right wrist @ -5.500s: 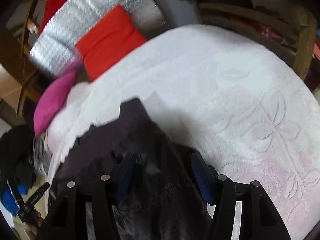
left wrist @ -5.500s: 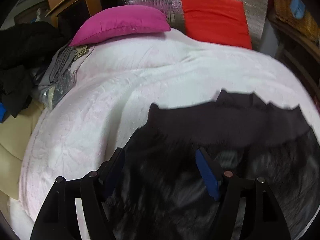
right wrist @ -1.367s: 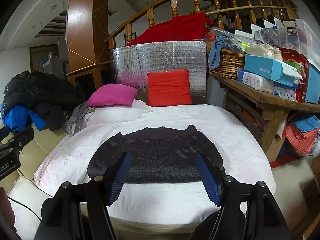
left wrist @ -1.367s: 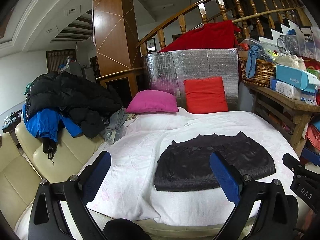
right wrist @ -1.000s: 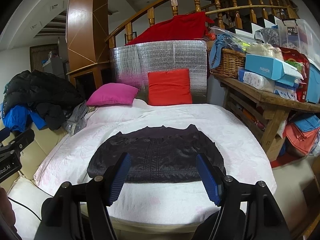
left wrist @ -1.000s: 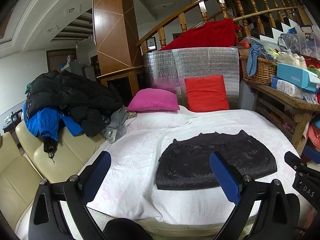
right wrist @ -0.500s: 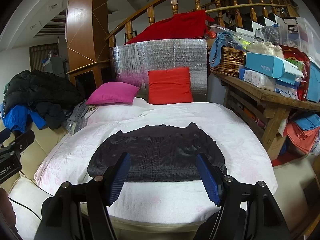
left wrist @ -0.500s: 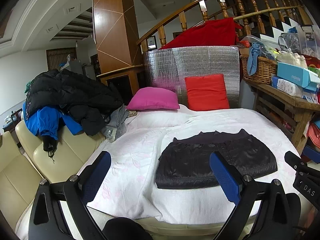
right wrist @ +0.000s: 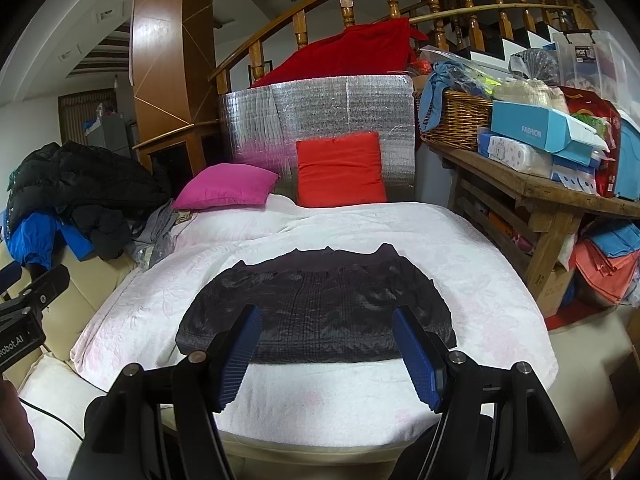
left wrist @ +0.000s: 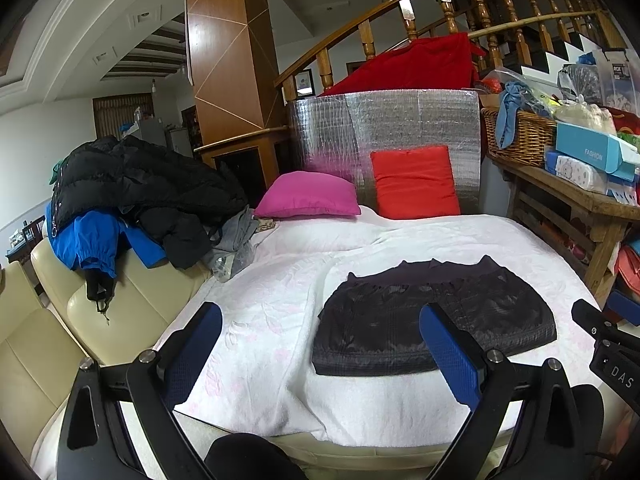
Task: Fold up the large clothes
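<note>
A dark grey-black garment [left wrist: 432, 316] lies folded into a flat rectangle on the white bedspread [left wrist: 280, 320]; it also shows in the right wrist view [right wrist: 320, 308]. My left gripper [left wrist: 320, 344] is open and empty, held back from the bed's near edge, to the garment's left. My right gripper [right wrist: 326, 344] is open and empty, held back from the bed in front of the garment. Neither gripper touches the cloth.
A pink pillow [left wrist: 308, 200] and a red pillow [left wrist: 414, 182] lean at the bed's head against a silver foil panel [left wrist: 384, 128]. A pile of black and blue jackets [left wrist: 120, 200] lies on the cream sofa [left wrist: 80, 312] at left. A cluttered wooden bench [right wrist: 540, 192] stands at right.
Since 5.5 s ago both grippers have pulled back from the garment, which now lies flat and folded. Over the last second the views have hardly shifted.
</note>
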